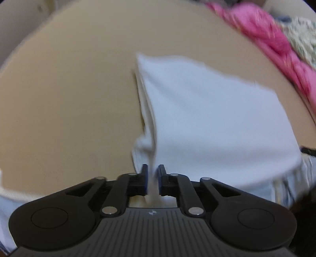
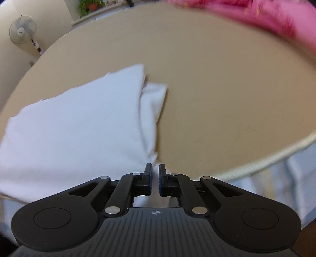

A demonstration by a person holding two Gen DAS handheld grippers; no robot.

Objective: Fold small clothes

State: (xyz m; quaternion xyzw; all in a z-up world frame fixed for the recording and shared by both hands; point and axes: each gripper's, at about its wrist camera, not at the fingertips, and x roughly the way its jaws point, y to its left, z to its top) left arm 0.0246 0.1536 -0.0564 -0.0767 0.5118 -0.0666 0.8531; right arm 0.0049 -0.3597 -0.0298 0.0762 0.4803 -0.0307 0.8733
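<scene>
On the tan table (image 1: pixel 69 89), both grippers (image 1: pixel 152 174) (image 2: pixel 155 174) pinch the white garment's (image 1: pixel 207 118) near corners.

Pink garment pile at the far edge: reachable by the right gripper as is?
Probably not yet: right gripper is shut on the white garment. Bare table lies before the pink garment pile.

A plain white garment (image 1: pixel 207 118) lies on a tan table (image 1: pixel 69 89) beside pink cloth (image 1: pixel 262 33) and green-patterned fabric (image 1: pixel 304 37).

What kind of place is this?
Probably a home room: a wall fan and potted plant behind a tan table holding a white garment and pink clothes.
</scene>
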